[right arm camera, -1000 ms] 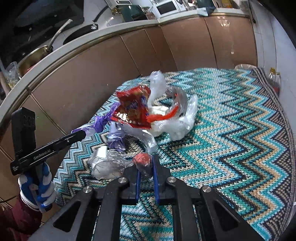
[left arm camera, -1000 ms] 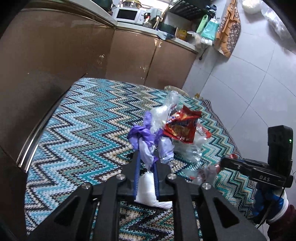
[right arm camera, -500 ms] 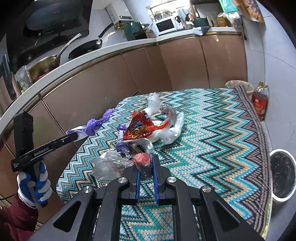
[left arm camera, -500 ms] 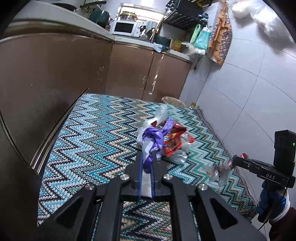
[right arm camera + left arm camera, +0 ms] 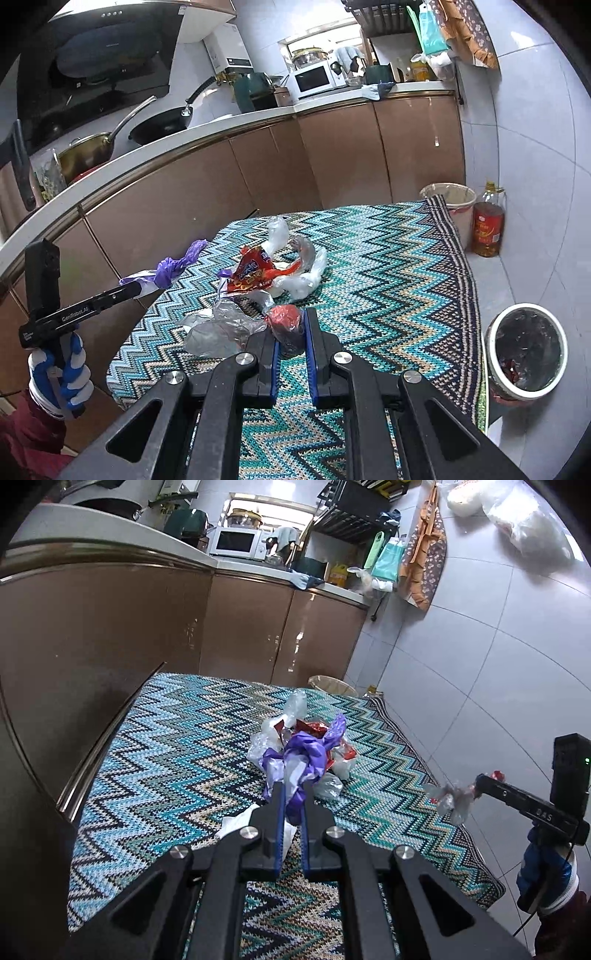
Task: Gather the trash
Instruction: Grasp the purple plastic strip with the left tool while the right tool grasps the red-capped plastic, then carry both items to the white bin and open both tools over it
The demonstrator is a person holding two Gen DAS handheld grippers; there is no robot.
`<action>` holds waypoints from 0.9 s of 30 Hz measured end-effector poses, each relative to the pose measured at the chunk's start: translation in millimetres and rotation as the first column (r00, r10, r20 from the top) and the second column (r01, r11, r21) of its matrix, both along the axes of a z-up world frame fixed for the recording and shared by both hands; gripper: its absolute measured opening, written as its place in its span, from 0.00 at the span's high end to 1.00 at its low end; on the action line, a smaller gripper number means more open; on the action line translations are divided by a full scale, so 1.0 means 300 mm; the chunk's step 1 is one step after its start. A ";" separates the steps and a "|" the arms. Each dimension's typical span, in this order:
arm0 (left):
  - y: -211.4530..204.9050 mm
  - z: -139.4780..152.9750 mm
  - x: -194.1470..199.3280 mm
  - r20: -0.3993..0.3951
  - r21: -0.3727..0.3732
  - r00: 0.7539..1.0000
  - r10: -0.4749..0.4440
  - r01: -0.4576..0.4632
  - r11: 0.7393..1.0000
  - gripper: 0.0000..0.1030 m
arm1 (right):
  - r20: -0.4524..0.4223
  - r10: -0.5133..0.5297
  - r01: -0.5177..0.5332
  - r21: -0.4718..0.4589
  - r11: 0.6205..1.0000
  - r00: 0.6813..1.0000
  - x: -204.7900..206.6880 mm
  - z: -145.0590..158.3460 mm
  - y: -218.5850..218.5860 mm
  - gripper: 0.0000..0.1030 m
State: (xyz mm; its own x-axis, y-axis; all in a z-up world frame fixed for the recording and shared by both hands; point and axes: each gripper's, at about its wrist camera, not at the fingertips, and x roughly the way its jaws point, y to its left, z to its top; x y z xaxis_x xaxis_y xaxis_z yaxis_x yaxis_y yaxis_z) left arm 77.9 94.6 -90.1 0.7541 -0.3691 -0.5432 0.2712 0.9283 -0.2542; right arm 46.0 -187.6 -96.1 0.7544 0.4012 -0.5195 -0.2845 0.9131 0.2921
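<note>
My left gripper [image 5: 291, 794] is shut on a purple and white plastic bag [image 5: 303, 753] and holds it up above the zigzag rug [image 5: 166, 746]; it also shows in the right wrist view [image 5: 170, 269]. My right gripper [image 5: 290, 321] is shut on a clear crumpled wrapper with a red lump [image 5: 282, 321], lifted off the rug; it shows in the left wrist view too [image 5: 452, 797]. A pile of trash lies on the rug: a red snack packet [image 5: 251, 273] and clear plastic bags [image 5: 306, 273].
A white bin with a dark liner [image 5: 526, 350] stands on the tiled floor right of the rug [image 5: 388, 266]. A beige bin [image 5: 448, 201] and an oil bottle [image 5: 487, 225] stand at the far corner. Brown cabinets [image 5: 258, 166] run along the left and back.
Both grippers have risen and pulled back from the pile, each with its piece of trash. The trash pile now looks farther away and the white bin has come fully into view.
</note>
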 end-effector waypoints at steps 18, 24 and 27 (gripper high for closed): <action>-0.110 0.037 0.004 0.026 -0.039 0.993 -0.116 0.117 0.992 0.94 | 0.006 -0.014 0.014 0.030 0.999 1.000 0.012 0.012 0.009 0.89; -0.272 0.045 0.113 0.022 -0.072 0.967 -0.253 0.254 0.965 0.94 | 0.027 -0.126 0.126 -0.006 0.992 0.992 -0.102 0.044 -0.046 0.89; -0.336 0.045 0.131 0.022 -0.079 0.956 -0.294 0.295 0.952 0.94 | 0.029 -0.178 0.178 0.003 0.984 0.984 -0.136 0.052 -0.102 0.89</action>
State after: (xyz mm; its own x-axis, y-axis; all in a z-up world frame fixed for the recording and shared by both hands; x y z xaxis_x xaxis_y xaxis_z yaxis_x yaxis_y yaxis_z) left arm 117.2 -6.0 -76.8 0.6106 -0.6180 -0.4952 0.5324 0.7832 -0.3210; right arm 5.2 -218.3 -80.4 0.8283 0.2598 -0.4965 -0.1260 0.9497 0.2867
